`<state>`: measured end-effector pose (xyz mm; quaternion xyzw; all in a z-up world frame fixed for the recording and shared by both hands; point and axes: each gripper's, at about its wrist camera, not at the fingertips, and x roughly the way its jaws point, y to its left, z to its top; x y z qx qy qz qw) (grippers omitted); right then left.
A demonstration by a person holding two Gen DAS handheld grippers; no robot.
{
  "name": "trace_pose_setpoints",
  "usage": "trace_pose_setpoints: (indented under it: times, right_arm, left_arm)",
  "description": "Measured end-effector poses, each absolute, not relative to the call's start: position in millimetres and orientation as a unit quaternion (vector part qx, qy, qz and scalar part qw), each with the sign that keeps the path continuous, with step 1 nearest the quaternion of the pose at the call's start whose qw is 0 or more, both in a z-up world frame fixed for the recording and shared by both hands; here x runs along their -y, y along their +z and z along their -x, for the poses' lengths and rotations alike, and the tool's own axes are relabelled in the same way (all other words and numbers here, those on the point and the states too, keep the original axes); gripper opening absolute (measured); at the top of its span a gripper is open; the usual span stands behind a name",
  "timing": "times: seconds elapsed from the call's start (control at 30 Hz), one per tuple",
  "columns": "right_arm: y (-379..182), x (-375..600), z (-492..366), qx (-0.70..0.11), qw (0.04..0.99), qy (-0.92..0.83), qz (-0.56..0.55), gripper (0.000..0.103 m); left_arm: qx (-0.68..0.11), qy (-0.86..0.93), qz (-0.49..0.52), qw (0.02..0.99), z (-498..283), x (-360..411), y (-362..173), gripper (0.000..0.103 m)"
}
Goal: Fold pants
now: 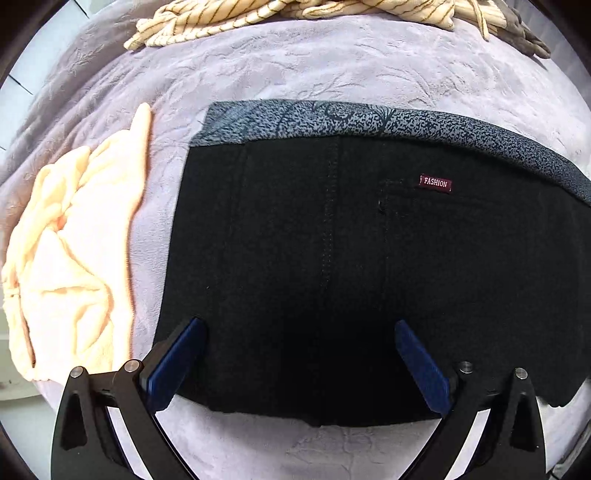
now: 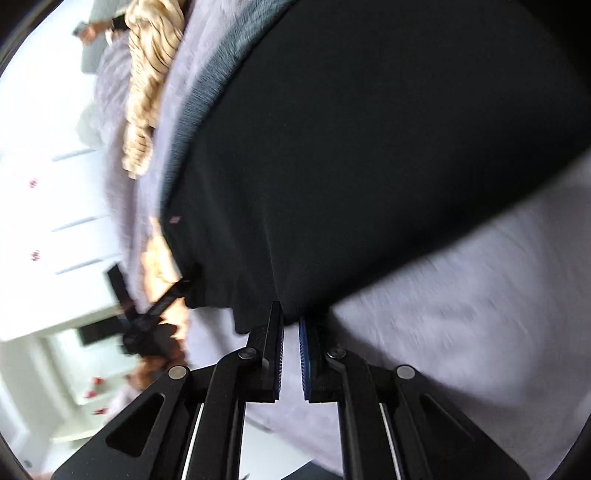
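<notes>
The black pants (image 1: 332, 277) lie folded on a lilac blanket (image 1: 295, 66), with a grey patterned waistband (image 1: 369, 118) at the far edge and a red FASHION label (image 1: 436, 183). My left gripper (image 1: 298, 325) points almost straight down over the near part of the pants. It is open wide, and its blue pads (image 1: 177, 362) stand apart above the cloth with nothing gripped. In the right wrist view the pants (image 2: 369, 147) fill the upper frame. My right gripper (image 2: 291, 317) is shut, pinching their near edge at the fingertips. The picture there is blurred.
A crumpled peach cloth (image 1: 74, 258) lies left of the pants. A cream striped garment (image 1: 221, 22) and a brown one (image 1: 524, 33) lie along the far edge of the blanket. White drawers (image 2: 55, 184) stand beyond the bed's side.
</notes>
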<state>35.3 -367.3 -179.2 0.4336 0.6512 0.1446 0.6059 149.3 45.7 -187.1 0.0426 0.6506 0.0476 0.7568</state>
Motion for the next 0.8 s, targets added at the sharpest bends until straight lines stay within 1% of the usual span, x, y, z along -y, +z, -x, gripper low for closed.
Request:
trace_pose_setpoints:
  times: [0.03,0.07,0.13,0.17,0.2,0.23,0.3,0.37,0.4,0.43,0.47,0.53,0.6,0.63,0.7,0.73,0.77,0.8]
  right_arm:
    - [-168.9,382.4,-29.1,-0.650,0.615,0.138,-0.424,0.019]
    - [-160.8,396.5,-25.6,-0.647,0.627,0.129,-0.414,0.023]
    - [-141.8,445.7,-18.3,-0.618,0.660,0.089,-0.418,0.039]
    - [-136.4,467.5,-16.4,-0.602,0.671,0.067,-0.427,0.043]
    - [-132.5,492.0,-15.5,-0.586,0.681,0.040,-0.437,0.050]
    - [-131.1,517.8,-15.9,-0.571,0.688,0.011,-0.448,0.051]
    - [-138.1,549.6,-19.8,-0.555,0.689,-0.016,-0.466,0.051]
    - [-158.3,563.6,-21.9,-0.566,0.666,-0.038,-0.484,0.051]
    - [-169.7,569.3,-22.5,-0.569,0.651,-0.045,-0.501,0.036]
    - [-177.9,569.0,-24.0,-0.570,0.640,-0.049,-0.513,0.028]
    - [-176.1,567.7,-27.0,-0.574,0.639,-0.051,-0.509,0.025]
    - [-155.3,557.7,-34.1,-0.574,0.671,-0.030,-0.467,0.021]
    - [-143.6,553.7,-38.4,-0.594,0.699,-0.011,-0.398,0.021]
    - [-152.1,549.1,-40.3,-0.615,0.699,-0.016,-0.365,0.021]
    - [-166.9,552.4,-40.7,-0.629,0.692,-0.013,-0.353,0.021]
    - [-166.1,554.2,-39.2,-0.623,0.692,-0.014,-0.364,0.023]
    - [-160.9,555.2,-36.6,-0.616,0.695,-0.015,-0.370,0.028]
    - [-156.2,557.0,-34.4,-0.618,0.697,-0.019,-0.363,0.035]
  left_arm:
    - [-0.650,0.050,-0.044,0.757,-148.6,-43.0,-183.3,0.103]
    - [-0.647,0.049,-0.042,0.760,-145.5,-36.5,-176.4,0.103]
    - [-0.636,0.029,-0.032,0.770,-140.3,-19.5,-162.1,0.103]
    - [-0.630,0.017,-0.032,0.776,-137.8,-7.0,-154.9,0.103]
    - [-0.624,0.004,-0.029,0.781,-136.9,8.2,-149.2,0.103]
    - [-0.621,-0.010,-0.022,0.784,-136.4,24.8,-145.8,0.103]
    - [-0.624,-0.044,-0.005,0.780,-137.8,63.5,-147.6,0.103]
    - [-0.631,-0.066,-0.010,0.773,-138.8,106.1,-159.4,0.103]
    - [-0.636,-0.073,-0.020,0.768,-137.9,123.5,-166.3,0.103]
    - [-0.640,-0.079,-0.033,0.764,-134.6,139.8,-173.8,0.103]
    - [-0.644,-0.086,-0.049,0.758,-128.3,153.7,-182.6,0.103]
    - [-0.640,-0.087,-0.069,0.760,-112.7,166.1,-194.0,0.103]
    - [-0.628,-0.085,-0.058,0.771,-105.5,167.0,-196.9,0.103]
    - [-0.633,-0.082,-0.052,0.768,-106.4,167.4,-197.1,0.103]
    - [-0.640,-0.077,-0.056,0.762,-108.2,172.5,-193.6,0.103]
    - [-0.639,-0.077,-0.062,0.763,-108.2,173.5,-191.3,0.103]
    - [-0.638,-0.078,-0.068,0.763,-110.3,172.9,-187.8,0.103]
    - [-0.638,-0.078,-0.071,0.763,-112.5,168.1,-185.6,0.103]
